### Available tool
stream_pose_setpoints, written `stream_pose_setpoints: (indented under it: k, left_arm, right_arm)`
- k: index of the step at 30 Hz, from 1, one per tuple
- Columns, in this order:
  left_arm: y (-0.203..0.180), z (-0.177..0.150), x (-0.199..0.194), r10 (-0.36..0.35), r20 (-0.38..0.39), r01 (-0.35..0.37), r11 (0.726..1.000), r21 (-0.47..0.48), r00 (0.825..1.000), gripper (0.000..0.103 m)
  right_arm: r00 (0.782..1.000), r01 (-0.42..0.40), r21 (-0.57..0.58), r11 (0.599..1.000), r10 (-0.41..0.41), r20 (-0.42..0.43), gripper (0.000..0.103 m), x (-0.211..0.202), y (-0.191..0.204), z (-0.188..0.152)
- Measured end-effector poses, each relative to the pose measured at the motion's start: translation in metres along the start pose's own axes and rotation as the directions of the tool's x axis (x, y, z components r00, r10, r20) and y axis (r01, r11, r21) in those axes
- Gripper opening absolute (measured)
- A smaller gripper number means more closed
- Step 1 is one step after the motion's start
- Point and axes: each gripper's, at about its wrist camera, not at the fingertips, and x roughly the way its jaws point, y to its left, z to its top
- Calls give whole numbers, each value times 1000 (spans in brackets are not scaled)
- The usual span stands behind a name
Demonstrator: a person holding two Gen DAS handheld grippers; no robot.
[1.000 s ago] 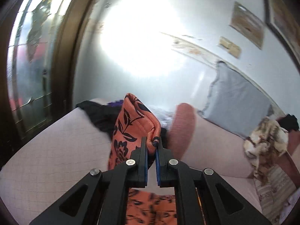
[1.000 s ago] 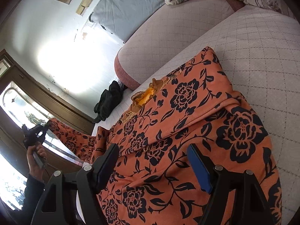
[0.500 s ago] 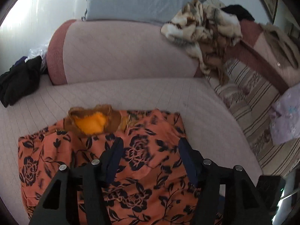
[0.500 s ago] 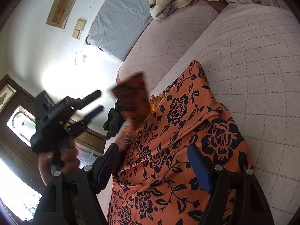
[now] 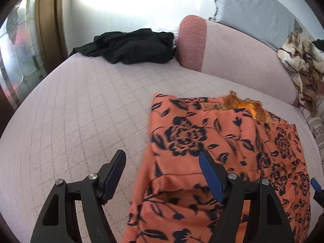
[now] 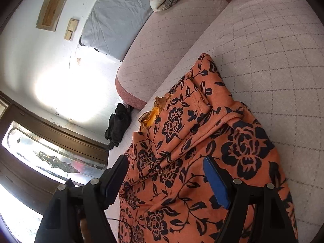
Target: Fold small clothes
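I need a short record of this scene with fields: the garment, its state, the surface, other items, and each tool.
garment: orange floral garment
state: lying on the sofa, one side folded over
surface: quilted pink sofa seat
other items: black clothing by the bolster; patterned blanket
left tool: jaws opening, gripping nothing
right tool: open above the garment

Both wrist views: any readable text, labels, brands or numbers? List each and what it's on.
No readable text in either view.
Left gripper: faint embossed marking on the left arm, too small to read.
Two framed pieces on the wall: too blurred to tell whether they bear writing.
Orange floral garment: pattern only, no label visible.
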Motion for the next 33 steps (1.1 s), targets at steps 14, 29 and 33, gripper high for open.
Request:
stream_pose_setpoints:
  k: [14,29,33]
  left_arm:
    - [27,-17,33,26,-50,-29,997,-74,998,75]
    - [35,-14,22,41,1,-40,991,-129,999,75]
    - [26,-5,1,24,119,-14,996,-86,993,77]
  right_arm:
    - [968,248,185,951,-249,-18,55,85,-22,58]
    - [882,472,-46,881,-470,32,13,62,-6,17]
    - [890,456,-112,883,-451,68,49,45,9,20]
